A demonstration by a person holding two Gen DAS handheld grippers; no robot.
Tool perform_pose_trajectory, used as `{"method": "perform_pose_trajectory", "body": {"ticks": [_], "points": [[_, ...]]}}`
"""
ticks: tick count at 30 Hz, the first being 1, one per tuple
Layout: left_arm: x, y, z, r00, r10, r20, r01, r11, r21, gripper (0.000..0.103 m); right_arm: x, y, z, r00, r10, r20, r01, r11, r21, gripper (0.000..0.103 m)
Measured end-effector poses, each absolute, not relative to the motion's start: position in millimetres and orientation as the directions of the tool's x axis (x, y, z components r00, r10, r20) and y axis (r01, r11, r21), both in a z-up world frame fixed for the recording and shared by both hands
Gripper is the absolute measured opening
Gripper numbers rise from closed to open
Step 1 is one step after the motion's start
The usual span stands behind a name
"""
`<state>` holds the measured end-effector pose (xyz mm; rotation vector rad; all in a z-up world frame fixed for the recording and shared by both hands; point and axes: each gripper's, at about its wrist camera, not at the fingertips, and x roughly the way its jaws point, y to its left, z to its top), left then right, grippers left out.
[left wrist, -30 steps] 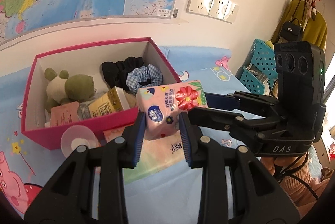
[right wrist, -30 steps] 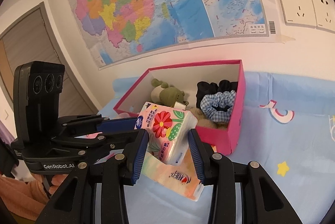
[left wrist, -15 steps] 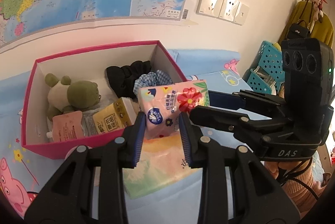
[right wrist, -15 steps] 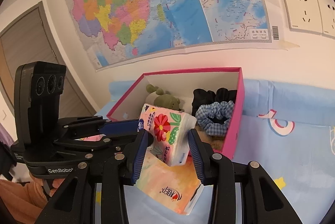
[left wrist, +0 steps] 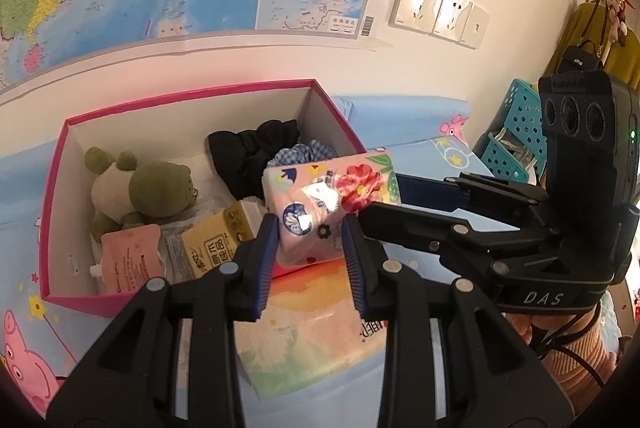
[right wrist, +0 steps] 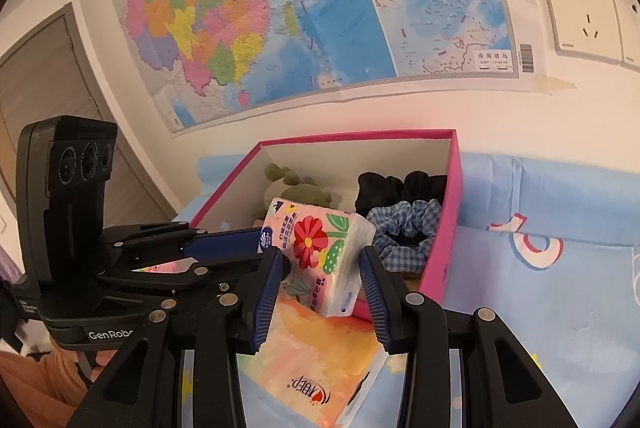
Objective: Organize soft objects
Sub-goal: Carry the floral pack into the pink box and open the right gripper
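Note:
A pink flowered tissue pack (left wrist: 324,204) (right wrist: 320,256) hangs above the near wall of the pink box (left wrist: 52,196) (right wrist: 448,228). My left gripper (left wrist: 310,252) and my right gripper (right wrist: 322,292) are both shut on it from opposite ends. The box holds a green frog plush (left wrist: 136,188) (right wrist: 296,184), a black scrunchie (left wrist: 252,148) (right wrist: 400,188), a blue checked scrunchie (right wrist: 400,228), a yellow packet (left wrist: 216,244) and a pink pouch (left wrist: 128,260). An orange tissue pack (left wrist: 312,324) (right wrist: 320,360) lies on the bedsheet in front of the box.
The box sits on a blue cartoon bedsheet (right wrist: 540,308) against a wall with a map (right wrist: 300,8) and sockets (left wrist: 440,8). Teal baskets (left wrist: 516,140) and hanging clothes stand at the right.
Both grippers have carried the flowered tissue pack upward and forward, from in front of the box to above its near wall. The orange pack stays on the sheet.

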<state>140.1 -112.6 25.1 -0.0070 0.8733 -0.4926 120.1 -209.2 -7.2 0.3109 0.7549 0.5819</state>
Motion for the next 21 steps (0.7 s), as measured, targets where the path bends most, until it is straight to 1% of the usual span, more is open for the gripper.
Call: {"method": "perform_pose_trajectory", "body": {"ticks": [8, 14, 17, 19, 21], "points": [[156, -113, 20, 0.518, -0.411, -0.750, 0.388, 0.894, -0.222, 0.034, 133, -208, -13, 0.584, 0.577, -0.570, -0.356, 0.814, 0.459, 0.041], [162, -114, 13, 0.524, -0.373, -0.766, 0.364, 0.911, -0.195, 0.034, 141, -206, -18, 0.592, 0.545, -0.594, -0.326, 0.835, 0.443, 0.042], [158, -113, 14, 0.546, -0.350, -0.761, 0.357, 0.919, -0.167, 0.042, 138, -206, -18, 0.600, 0.539, -0.591, -0.323, 0.839, 0.438, 0.042], [152, -110, 16, 0.560, -0.348, -0.752, 0.357, 0.920, -0.161, 0.049, 134, -207, -16, 0.612, 0.529, -0.588, -0.318, 0.845, 0.429, 0.047], [146, -106, 18, 0.578, -0.346, -0.739, 0.355, 0.922, -0.153, 0.059, 130, -209, -14, 0.622, 0.523, -0.583, -0.315, 0.848, 0.426, 0.048]]}}
